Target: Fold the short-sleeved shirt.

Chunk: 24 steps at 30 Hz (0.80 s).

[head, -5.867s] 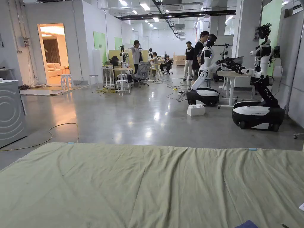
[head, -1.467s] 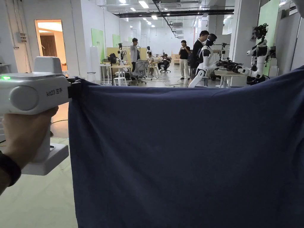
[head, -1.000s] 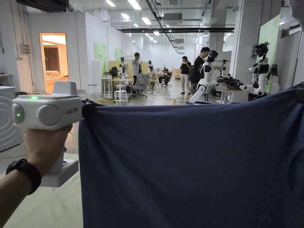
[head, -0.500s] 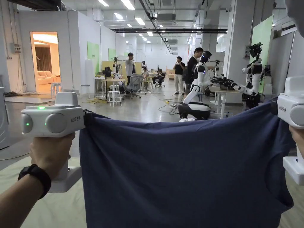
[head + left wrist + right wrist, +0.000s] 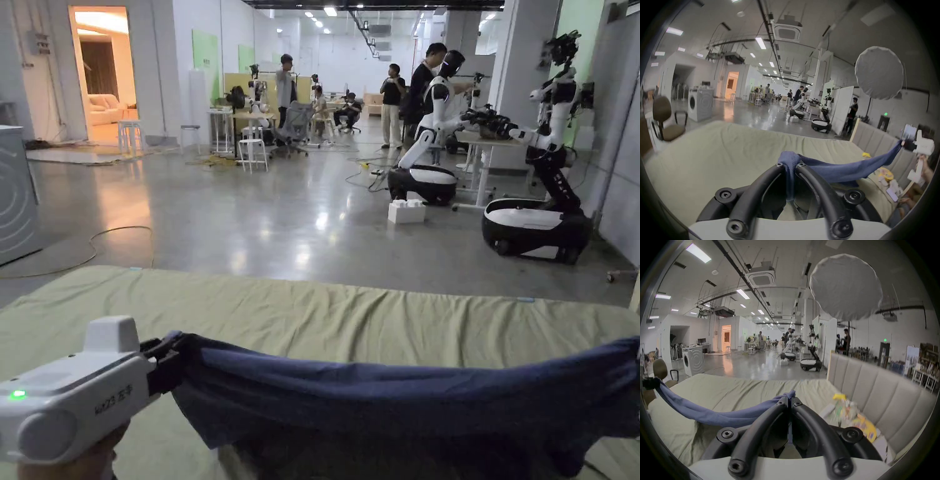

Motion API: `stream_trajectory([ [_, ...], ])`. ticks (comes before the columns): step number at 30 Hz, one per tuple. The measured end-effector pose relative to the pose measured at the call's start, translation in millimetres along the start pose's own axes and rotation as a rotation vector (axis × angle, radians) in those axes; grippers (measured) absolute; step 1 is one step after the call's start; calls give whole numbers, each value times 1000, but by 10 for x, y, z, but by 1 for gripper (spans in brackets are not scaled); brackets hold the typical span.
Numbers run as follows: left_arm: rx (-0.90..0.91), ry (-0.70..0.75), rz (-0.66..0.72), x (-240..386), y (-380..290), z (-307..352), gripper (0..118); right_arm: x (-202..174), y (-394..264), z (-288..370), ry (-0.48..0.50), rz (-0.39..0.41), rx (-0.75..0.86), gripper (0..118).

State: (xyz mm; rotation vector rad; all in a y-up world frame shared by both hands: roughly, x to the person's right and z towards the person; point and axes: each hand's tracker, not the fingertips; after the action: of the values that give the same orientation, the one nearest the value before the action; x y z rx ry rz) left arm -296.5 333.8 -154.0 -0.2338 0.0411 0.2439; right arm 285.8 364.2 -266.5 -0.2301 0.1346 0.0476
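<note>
Both grippers clamp the navy shirt: left gripper and right gripper, jaws pinched on bunched fabric. Shirt hangs stretched left to right, low over the green sheet. Lower part cut off in the head view; sleeves and collar indistinguishable.

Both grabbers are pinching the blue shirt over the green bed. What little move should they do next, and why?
Probably lower both together and lay the shirt flat on the green sheet. The left gripper and right gripper each pinch a corner, and the cloth sags between them just above the bed, not yet spread out for folding.
</note>
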Motion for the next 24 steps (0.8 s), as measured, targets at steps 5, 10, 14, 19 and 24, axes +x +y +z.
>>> stream_trajectory([
  [5,-20,6,12,-26,-1061,628,7,146,-1002,702,11,-162,-81,3],
  [10,-148,21,49,-178,-1693,1034,7,122,-1724,1268,7,-168,-185,3],
  [14,-182,45,80,-295,-2028,1215,7,164,-2171,1503,11,-181,-263,3],
  [19,-243,54,91,-334,-2285,1229,7,189,-2512,1527,1,-173,-352,3],
  [24,-340,122,104,-370,-2535,1117,15,268,-2791,1429,-38,-240,-450,3],
])
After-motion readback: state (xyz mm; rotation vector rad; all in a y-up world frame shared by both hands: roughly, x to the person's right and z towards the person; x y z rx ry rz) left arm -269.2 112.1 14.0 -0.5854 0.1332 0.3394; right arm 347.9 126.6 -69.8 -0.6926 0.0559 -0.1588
